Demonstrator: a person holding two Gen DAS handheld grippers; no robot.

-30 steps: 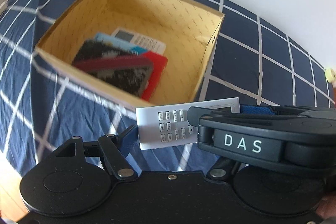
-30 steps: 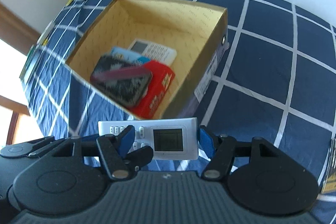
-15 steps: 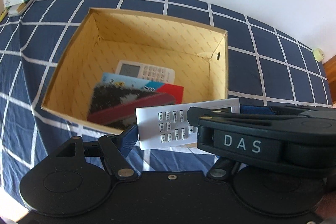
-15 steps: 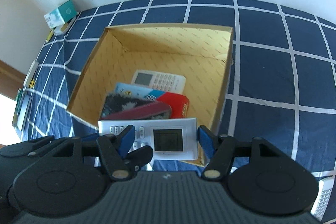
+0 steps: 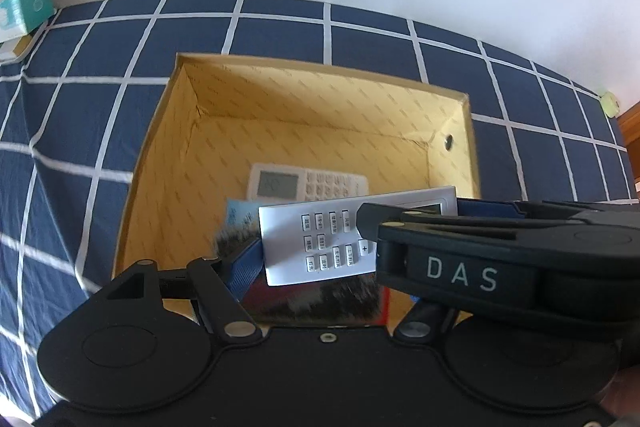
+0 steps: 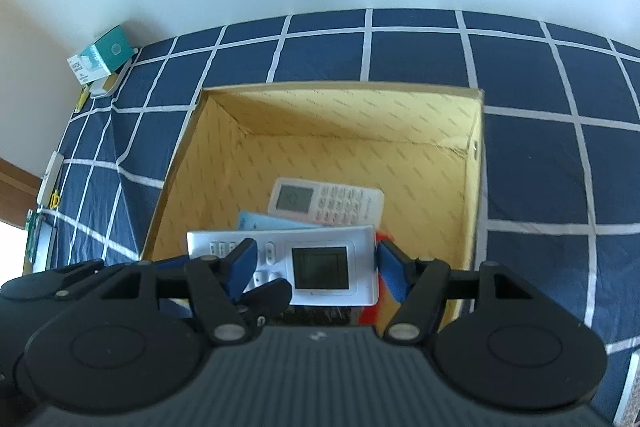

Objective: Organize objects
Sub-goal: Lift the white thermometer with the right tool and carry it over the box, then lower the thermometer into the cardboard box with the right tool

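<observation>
Both grippers hold one silver remote point(image 5: 320, 239) lengthwise between them, above the near part of an open cardboard box point(image 5: 304, 99). My left gripper point(image 5: 360, 235) holds its button end. My right gripper point(image 6: 316, 261) is shut on the remote's point(image 6: 324, 269) screen end; its body crosses the left wrist view. In the box lie a white remote point(image 6: 324, 199), a light-blue card point(image 6: 264, 221), a dark patterned case point(image 5: 320, 297) and a red item point(image 6: 370, 311).
The box point(image 6: 476, 155) sits on a navy cloth with a white grid point(image 6: 540, 67). A teal and white carton point(image 6: 100, 55) stands at the far left by the wall. Small items point(image 6: 50, 179) lie along the left edge. A white wall runs behind.
Both grippers have moved forward with the silver remote, from the cloth in front of the box to above its near part. The box now fills the middle of both views.
</observation>
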